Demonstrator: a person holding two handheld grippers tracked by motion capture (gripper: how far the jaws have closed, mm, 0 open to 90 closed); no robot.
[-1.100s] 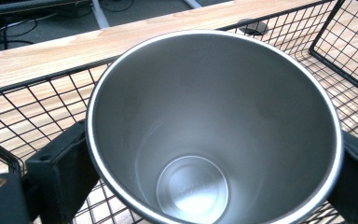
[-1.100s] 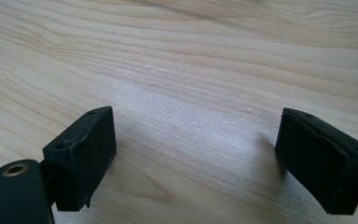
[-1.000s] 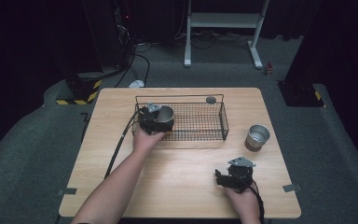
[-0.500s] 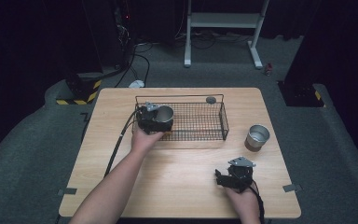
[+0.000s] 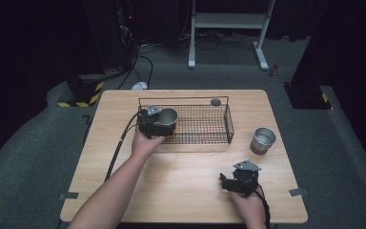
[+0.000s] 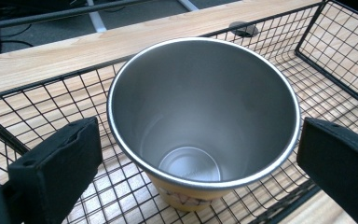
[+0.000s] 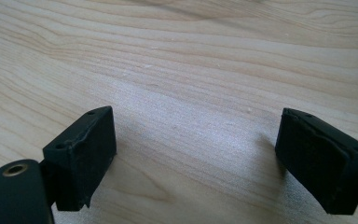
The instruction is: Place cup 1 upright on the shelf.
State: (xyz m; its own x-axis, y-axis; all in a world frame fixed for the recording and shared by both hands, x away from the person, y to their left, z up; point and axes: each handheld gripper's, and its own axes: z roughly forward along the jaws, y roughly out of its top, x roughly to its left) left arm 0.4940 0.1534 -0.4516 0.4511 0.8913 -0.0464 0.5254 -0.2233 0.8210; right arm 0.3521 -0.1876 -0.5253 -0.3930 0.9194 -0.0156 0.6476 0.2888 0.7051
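A steel cup (image 5: pixel 167 116) (image 6: pixel 205 116) stands upright on the mesh floor at the left end of a black wire basket (image 5: pixel 205 125) (image 6: pixel 335 60). My left gripper (image 5: pixel 153 122) (image 6: pixel 200 158) is open at the basket's left end. Its jaws flank the cup's rim on both sides, very close to it. A second steel cup (image 5: pixel 263 140) stands on the table to the right of the basket. My right gripper (image 5: pixel 239 180) (image 7: pixel 196 154) rests open near the front right of the table, with bare wood between its fingers.
The light wooden table (image 5: pixel 181 176) has free room in front of the basket. A small dark disc (image 5: pixel 215 101) (image 6: pixel 242 29) lies behind the basket's far rim. A cable (image 5: pixel 119 148) trails from the left gripper toward the table's left front.
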